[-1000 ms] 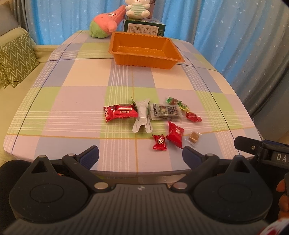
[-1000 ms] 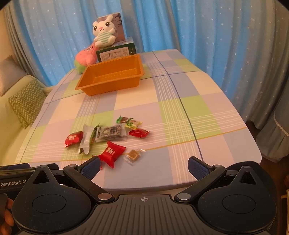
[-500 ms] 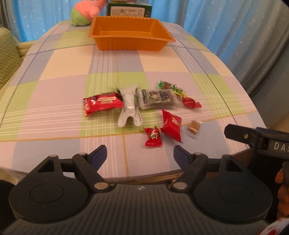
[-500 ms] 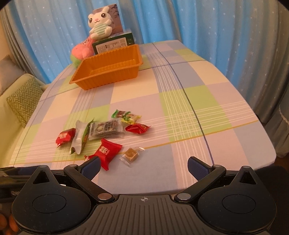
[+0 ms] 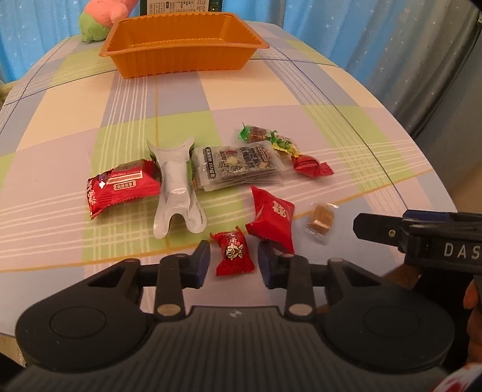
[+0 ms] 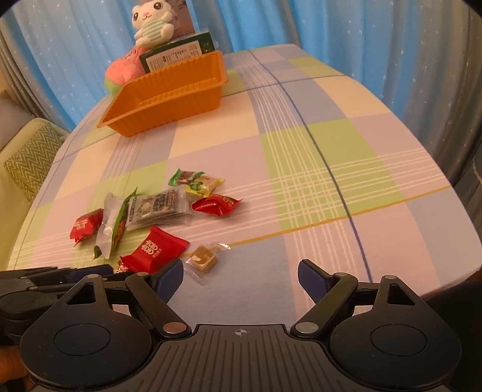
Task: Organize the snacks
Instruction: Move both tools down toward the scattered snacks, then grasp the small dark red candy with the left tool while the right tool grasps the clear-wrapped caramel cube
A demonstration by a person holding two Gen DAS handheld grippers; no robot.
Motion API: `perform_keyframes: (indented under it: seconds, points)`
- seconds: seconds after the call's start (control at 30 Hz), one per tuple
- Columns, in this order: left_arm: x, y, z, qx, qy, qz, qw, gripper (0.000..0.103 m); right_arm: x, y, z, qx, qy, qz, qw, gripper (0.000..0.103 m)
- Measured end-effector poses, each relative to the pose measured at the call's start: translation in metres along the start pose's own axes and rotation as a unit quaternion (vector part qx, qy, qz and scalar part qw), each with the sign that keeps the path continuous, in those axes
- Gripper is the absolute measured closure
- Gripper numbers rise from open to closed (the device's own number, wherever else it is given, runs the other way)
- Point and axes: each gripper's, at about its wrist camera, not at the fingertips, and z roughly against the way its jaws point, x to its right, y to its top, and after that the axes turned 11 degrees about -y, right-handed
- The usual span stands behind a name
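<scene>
Several wrapped snacks lie in a loose cluster on the checked tablecloth. In the left wrist view a small red candy point(image 5: 233, 254) lies between the jaws of my left gripper point(image 5: 233, 265), which are closing; a narrow gap still shows on each side of it. A larger red packet point(image 5: 272, 218) lies just beyond. My right gripper point(image 6: 241, 277) hovers low over the cloth, its jaws wide and closing. A brown candy in clear wrap point(image 6: 203, 259) lies just ahead of its left fingertip point(image 6: 170, 276). The orange tray point(image 5: 180, 64) stands empty at the far end.
A silver pouch point(image 5: 176, 184), a red bar packet point(image 5: 123, 185), a clear printed sachet point(image 5: 238, 162) and green and red candies point(image 5: 310, 165) fill the cluster. Plush toys point(image 6: 150, 24) and a green box point(image 6: 177, 55) stand behind the tray. The table's edge runs close below both grippers.
Both grippers have come down and forward toward the snacks. The left jaws have narrowed from wide to close around the small red candy. The right jaws have narrowed a little.
</scene>
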Motion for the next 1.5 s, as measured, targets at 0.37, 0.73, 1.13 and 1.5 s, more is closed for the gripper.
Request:
perform_keyframes:
  seconds: [0.37, 0.73, 1.13, 1.5]
  points:
    - [-0.008, 0.000, 0.004, 0.008, 0.019, -0.009, 0.9998, 0.088, -0.023, 0.003, -0.028, -0.013, 0.030, 0.023, 0.999, 0.040]
    - [-0.016, 0.000, 0.004, 0.007, 0.020, -0.003, 0.9998, 0.088, -0.046, 0.003, -0.042, 0.001, 0.003, 0.054, 0.999, 0.063]
    - [-0.015, 0.001, 0.001, 0.007, 0.028, -0.007, 0.9996, 0.083, -0.047, -0.002, -0.037, 0.023, -0.007, 0.080, 0.997, 0.081]
    - [-0.009, -0.001, 0.020, 0.015, 0.025, -0.007, 0.9996, 0.088, -0.035, 0.000, -0.018, 0.041, -0.012, 0.068, 0.997, 0.082]
